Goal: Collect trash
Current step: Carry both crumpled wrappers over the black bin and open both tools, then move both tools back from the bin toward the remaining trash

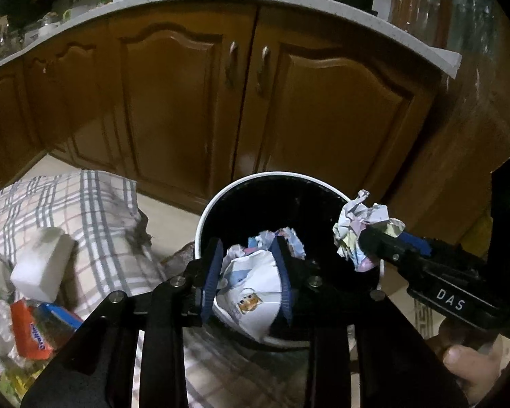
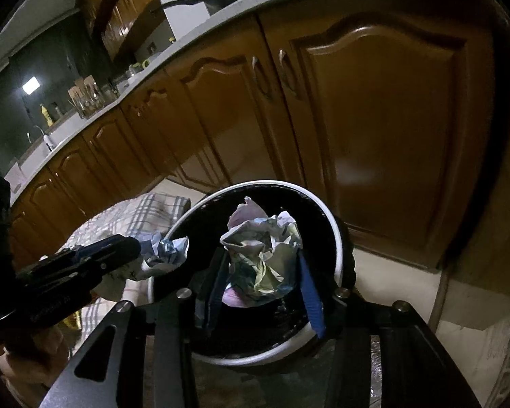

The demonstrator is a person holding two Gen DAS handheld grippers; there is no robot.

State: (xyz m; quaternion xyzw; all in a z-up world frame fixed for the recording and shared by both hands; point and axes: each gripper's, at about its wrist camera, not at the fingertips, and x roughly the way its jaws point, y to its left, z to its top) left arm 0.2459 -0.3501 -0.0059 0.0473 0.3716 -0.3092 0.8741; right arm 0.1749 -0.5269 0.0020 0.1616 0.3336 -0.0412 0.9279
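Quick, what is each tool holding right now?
Left tool: closed on a white crumpled paper, over the trash bin.
Right tool: closed on a colourful crumpled paper ball, over the same bin.

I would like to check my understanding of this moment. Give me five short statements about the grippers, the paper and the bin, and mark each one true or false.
1. The left gripper is shut on a crumpled paper. True.
2. The right gripper is open and holds nothing. False: it is shut on a crumpled paper ball.
3. Both papers are held over the opening of the bin. True.
4. The bin has a red rim. False: the rim is white and the inside is dark.
5. The checked cloth on the floor has nothing on it. False: a white block and an orange packet lie there among other litter.
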